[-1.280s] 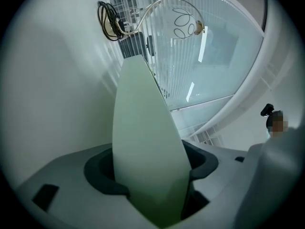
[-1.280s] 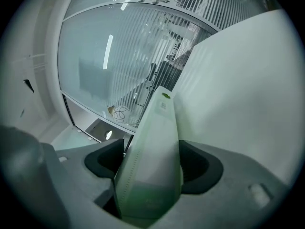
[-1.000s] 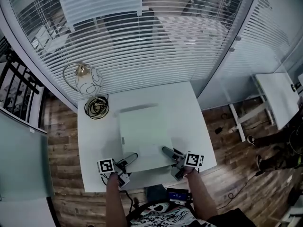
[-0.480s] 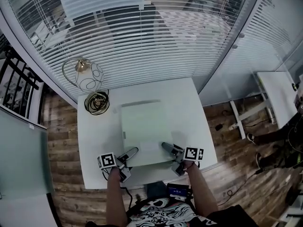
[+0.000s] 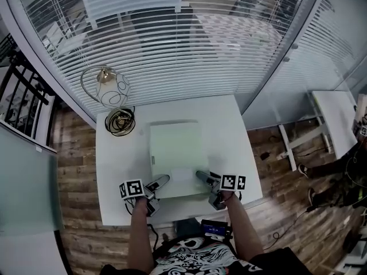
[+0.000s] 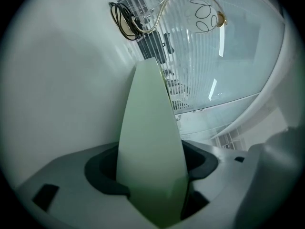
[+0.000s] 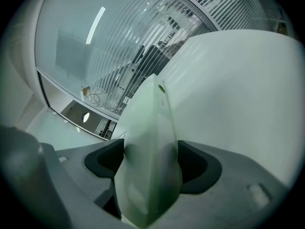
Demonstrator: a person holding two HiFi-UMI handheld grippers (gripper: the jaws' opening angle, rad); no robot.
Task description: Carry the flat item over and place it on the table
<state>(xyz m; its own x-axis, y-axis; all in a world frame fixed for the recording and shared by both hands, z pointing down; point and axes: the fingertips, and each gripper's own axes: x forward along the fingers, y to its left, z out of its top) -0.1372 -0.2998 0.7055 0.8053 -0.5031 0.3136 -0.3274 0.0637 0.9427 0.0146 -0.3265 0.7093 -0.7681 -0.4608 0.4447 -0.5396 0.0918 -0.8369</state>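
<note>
A flat pale-green board (image 5: pixel 176 153) is over the middle of the white table (image 5: pixel 229 130), its near edge toward me. My left gripper (image 5: pixel 159 183) is shut on the board's near left corner, my right gripper (image 5: pixel 202 177) on its near right corner. In the left gripper view the board (image 6: pixel 150 142) runs edge-on between the jaws and away over the tabletop. The right gripper view likewise has the board (image 7: pixel 152 142) clamped edge-on in the jaws. I cannot tell whether the board rests on the table or hangs just above it.
A wire-and-glass lamp (image 5: pixel 109 87) and a coil of dark cable (image 5: pixel 119 121) stand at the table's far left corner. Window blinds (image 5: pixel 172 44) run behind the table. Wood floor surrounds it, with another white table (image 5: pixel 335 116) at the right.
The board and both grippers have moved a little farther over the table, away from its near edge. Both grips are unchanged.
</note>
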